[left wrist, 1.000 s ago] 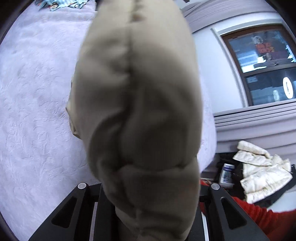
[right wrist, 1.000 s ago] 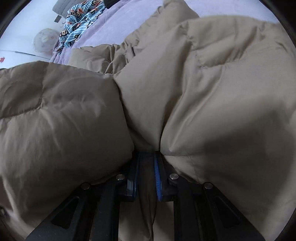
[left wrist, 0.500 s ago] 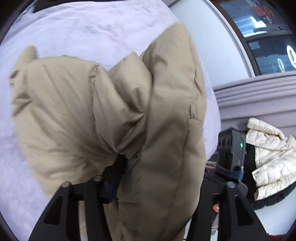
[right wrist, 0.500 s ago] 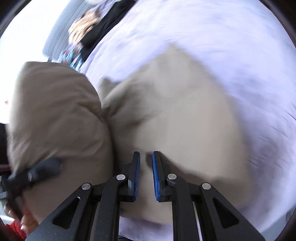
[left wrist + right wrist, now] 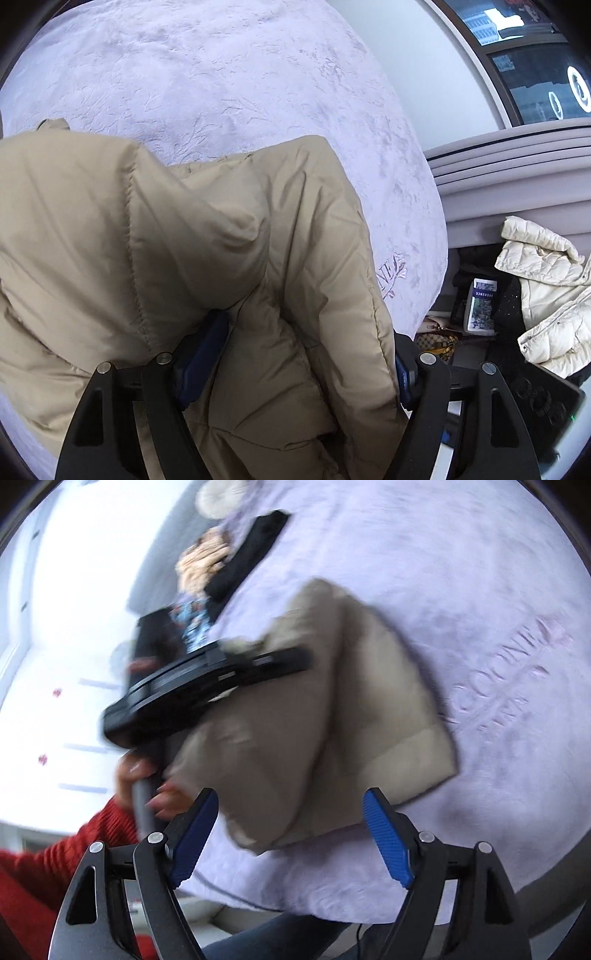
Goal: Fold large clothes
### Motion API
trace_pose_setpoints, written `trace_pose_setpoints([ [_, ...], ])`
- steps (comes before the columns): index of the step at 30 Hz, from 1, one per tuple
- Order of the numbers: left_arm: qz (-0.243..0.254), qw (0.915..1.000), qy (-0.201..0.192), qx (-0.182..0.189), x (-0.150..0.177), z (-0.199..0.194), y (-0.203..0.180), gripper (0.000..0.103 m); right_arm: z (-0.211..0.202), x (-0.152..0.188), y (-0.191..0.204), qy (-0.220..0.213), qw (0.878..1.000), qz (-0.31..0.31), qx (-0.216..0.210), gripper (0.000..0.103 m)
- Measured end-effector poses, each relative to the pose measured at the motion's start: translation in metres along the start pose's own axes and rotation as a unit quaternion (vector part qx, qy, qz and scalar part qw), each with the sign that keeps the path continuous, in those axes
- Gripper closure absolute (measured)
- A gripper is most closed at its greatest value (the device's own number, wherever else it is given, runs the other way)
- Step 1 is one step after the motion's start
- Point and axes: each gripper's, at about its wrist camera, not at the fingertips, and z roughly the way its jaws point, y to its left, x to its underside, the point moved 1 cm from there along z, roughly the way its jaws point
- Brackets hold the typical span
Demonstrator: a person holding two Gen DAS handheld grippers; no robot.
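A beige puffer jacket (image 5: 184,240) lies bunched on the lavender bedspread (image 5: 221,74). My left gripper (image 5: 306,332) is over it, its jaws wide and still opening, and a thick fold of the jacket fills the gap between the blue pads. In the right wrist view the jacket (image 5: 332,701) rests folded on the bedspread (image 5: 480,590). My right gripper (image 5: 290,794) hangs above its near edge, jaws opening wide and empty. The left gripper (image 5: 291,661) shows there from the side, resting on the jacket's left part.
A hand (image 5: 140,771) in a red sleeve (image 5: 55,867) holds the left gripper. Right of the bed lie a cream puffer jacket (image 5: 543,295), a small box (image 5: 480,302) and a patterned bag (image 5: 437,341). Black clothing (image 5: 251,554) and blue patterned cloth (image 5: 192,616) lie at the bed's far side.
Both grippers were shut on the jacket and have opened. The right one let go and drew back upward. The left one carried its fold across and down onto the bed.
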Motion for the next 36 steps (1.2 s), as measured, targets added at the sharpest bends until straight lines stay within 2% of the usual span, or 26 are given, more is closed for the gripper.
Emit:
trace_pose_setpoints([
  [3, 0.03, 0.9994, -0.01, -0.016, -0.006, -0.007, -0.017, 0.026, 0.02, -0.001, 0.023, 0.011, 0.999, -0.03, 0.007, 0.019],
  [5, 0.065, 0.9952, -0.062, -0.038, -0.004, -0.036, -0.027, 0.026, 0.041, -0.003, 0.027, 0.02, 0.999, -0.02, 0.014, 0.019],
  [8, 0.1, 0.9798, -0.139, -0.104, -0.001, -0.082, -0.025, 0.026, 0.063, -0.009, 0.029, 0.029, 0.997, -0.019, 0.064, 0.019],
  [10, 0.098, 0.9665, -0.173, -0.162, -0.002, -0.1, -0.002, 0.026, 0.062, -0.011, 0.028, 0.019, 0.994, -0.032, 0.1, 0.021],
  [11, 0.091, 0.9603, -0.181, -0.192, -0.005, -0.103, 0.016, 0.026, 0.059, -0.013, 0.028, 0.009, 0.992, -0.037, 0.117, 0.035],
  [12, 0.085, 0.9546, -0.179, -0.222, -0.007, -0.101, 0.032, 0.026, 0.056, -0.014, 0.029, 0.001, 0.99, -0.044, 0.133, 0.073],
  [13, 0.077, 0.9492, -0.171, -0.253, -0.01, -0.096, 0.05, 0.026, 0.054, -0.015, 0.028, 0.001, 0.99, -0.047, 0.136, 0.083],
  [14, 0.067, 0.948, -0.163, -0.265, -0.013, -0.089, 0.063, 0.026, 0.05, -0.015, 0.025, -0.007, 0.989, -0.045, 0.143, 0.084],
  [16, 0.042, 0.954, -0.163, -0.248, -0.019, -0.077, 0.077, 0.026, 0.038, -0.012, 0.014, -0.025, 0.986, -0.044, 0.161, 0.087],
  [18, 0.043, 0.9552, -0.166, -0.242, -0.027, -0.054, 0.066, 0.026, 0.031, -0.004, 0.001, -0.034, 0.983, -0.034, 0.18, 0.087],
  [21, 0.065, 0.9585, -0.163, -0.225, -0.04, -0.012, 0.031, 0.026, 0.025, 0.005, -0.03, -0.035, 0.981, 0.018, 0.191, 0.087],
  [26, 0.098, 0.9532, -0.148, -0.245, -0.056, 0.042, -0.008, 0.026, 0.022, 0.005, -0.08, -0.041, 0.978, 0.069, 0.193, 0.085],
  [27, 0.098, 0.9528, -0.144, -0.249, -0.059, 0.047, -0.01, 0.026, 0.021, 0.004, -0.09, -0.04, 0.978, 0.073, 0.19, 0.085],
  [29, 0.091, 0.9533, -0.137, -0.253, -0.063, 0.051, -0.01, 0.026, 0.019, 0.002, -0.104, -0.03, 0.981, 0.106, 0.157, 0.084],
  [31, 0.083, 0.9554, -0.134, -0.25, -0.065, 0.052, -0.005, 0.026, 0.003, 0.003, -0.116, -0.031, 0.978, 0.146, 0.143, 0.08],
  [32, 0.078, 0.9558, -0.133, -0.25, -0.064, 0.052, -0.002, 0.026, -0.012, 0.004, -0.117, -0.041, 0.974, 0.156, 0.159, 0.074],
  [34, 0.076, 0.9548, -0.134, -0.254, -0.063, 0.051, 0.001, 0.026, -0.047, 0.002, -0.108, -0.081, 0.967, 0.145, 0.192, 0.073],
  [36, 0.076, 0.9539, -0.134, -0.257, -0.062, 0.051, 0.004, 0.026, -0.07, -0.006, -0.092, -0.116, 0.968, 0.111, 0.193, 0.073],
])
